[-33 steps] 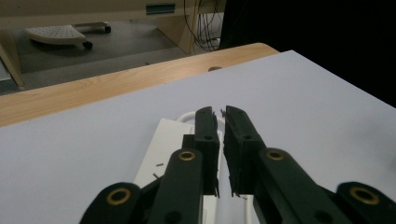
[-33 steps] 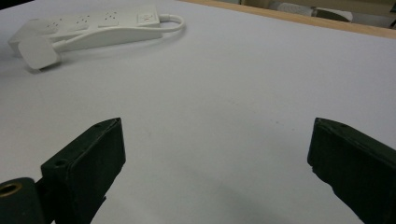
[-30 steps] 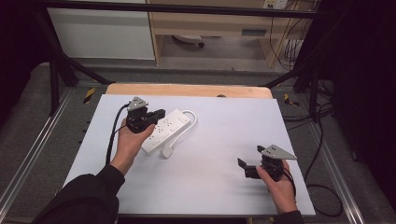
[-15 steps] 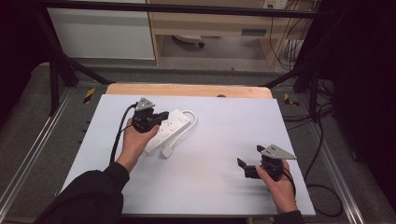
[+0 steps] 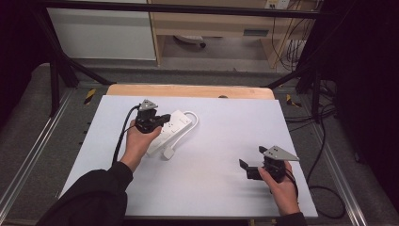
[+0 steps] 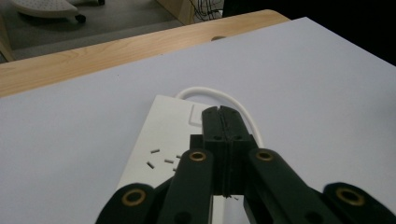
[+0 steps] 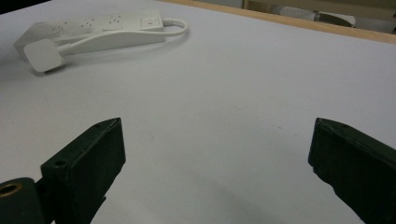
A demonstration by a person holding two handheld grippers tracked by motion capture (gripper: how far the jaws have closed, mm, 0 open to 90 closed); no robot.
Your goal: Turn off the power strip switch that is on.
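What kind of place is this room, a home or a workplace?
Most likely a lab or workshop set up for recordings. A white table stands inside a black metal frame, loose cables trail over the floor, and a white power strip lies on the table.

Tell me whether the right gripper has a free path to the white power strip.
Probably yes: the right gripper stands open, with bare white tabletop between it and the white power strip, though the left gripper hovers there.

Power strip [image 5: 173, 128] w/ cord: smooth white plastic, semi-gloss. Table sheet [image 5: 226, 141] under it: matt, pale. Wood edge [image 5: 188, 91] beyond strip: light, smooth.
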